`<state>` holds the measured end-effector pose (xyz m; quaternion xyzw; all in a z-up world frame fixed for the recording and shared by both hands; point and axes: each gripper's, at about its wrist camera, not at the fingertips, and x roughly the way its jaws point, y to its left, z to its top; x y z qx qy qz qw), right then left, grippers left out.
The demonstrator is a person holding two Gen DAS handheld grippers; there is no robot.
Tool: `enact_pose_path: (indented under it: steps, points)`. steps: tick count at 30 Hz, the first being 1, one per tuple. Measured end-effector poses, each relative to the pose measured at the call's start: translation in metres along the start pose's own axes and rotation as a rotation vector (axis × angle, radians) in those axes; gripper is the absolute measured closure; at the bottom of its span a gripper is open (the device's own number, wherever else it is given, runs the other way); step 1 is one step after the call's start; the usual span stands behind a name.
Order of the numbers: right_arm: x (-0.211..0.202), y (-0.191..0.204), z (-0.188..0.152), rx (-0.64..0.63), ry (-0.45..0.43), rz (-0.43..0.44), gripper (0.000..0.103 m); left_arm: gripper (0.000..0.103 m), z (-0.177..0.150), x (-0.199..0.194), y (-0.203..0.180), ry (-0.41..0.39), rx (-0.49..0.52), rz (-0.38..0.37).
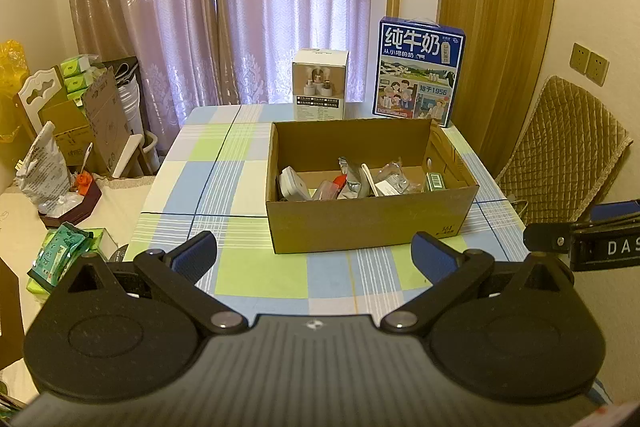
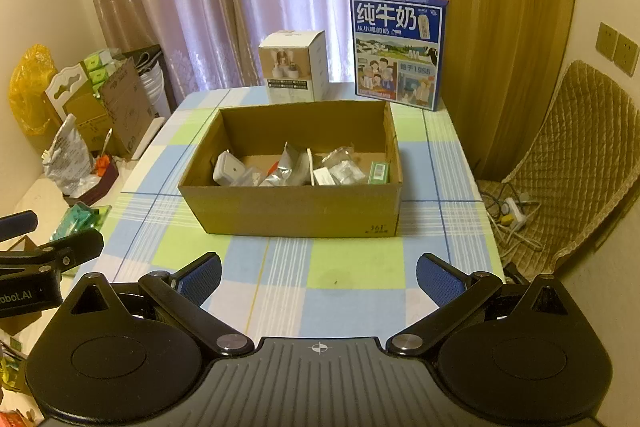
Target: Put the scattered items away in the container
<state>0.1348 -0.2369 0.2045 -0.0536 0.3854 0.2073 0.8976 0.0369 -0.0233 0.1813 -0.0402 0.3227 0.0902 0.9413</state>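
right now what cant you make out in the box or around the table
- Cardboard box: its near wall hides the lower contents in both views.
- Green packet: print too small to read.
- Left gripper and right gripper, both open: bodies cut off by the bottom edge.
- Power strip: seen only in the right wrist view.

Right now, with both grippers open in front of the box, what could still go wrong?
1. The left gripper and right gripper hang close side by side, so they might knock together.
2. The white spoon leans upright among the loose items in the cardboard box; a nudge could tip it out.
3. The milk carton and small white box stand just behind, easy to topple when reaching over.
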Motion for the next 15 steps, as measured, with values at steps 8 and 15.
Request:
enact_pose_path:
  steps: [8,15]
  points:
    - [0.0012,0.0026,-0.0036,0.001,0.005,0.000,0.002,0.001,-0.0007,0.0047,-0.0024,0.009,-0.003,-0.016]
    - [0.0039,0.0005,-0.0064,0.006,0.013,0.001,0.002,0.001,-0.0048,0.0064,-0.0011,0.007,-0.027,-0.050]
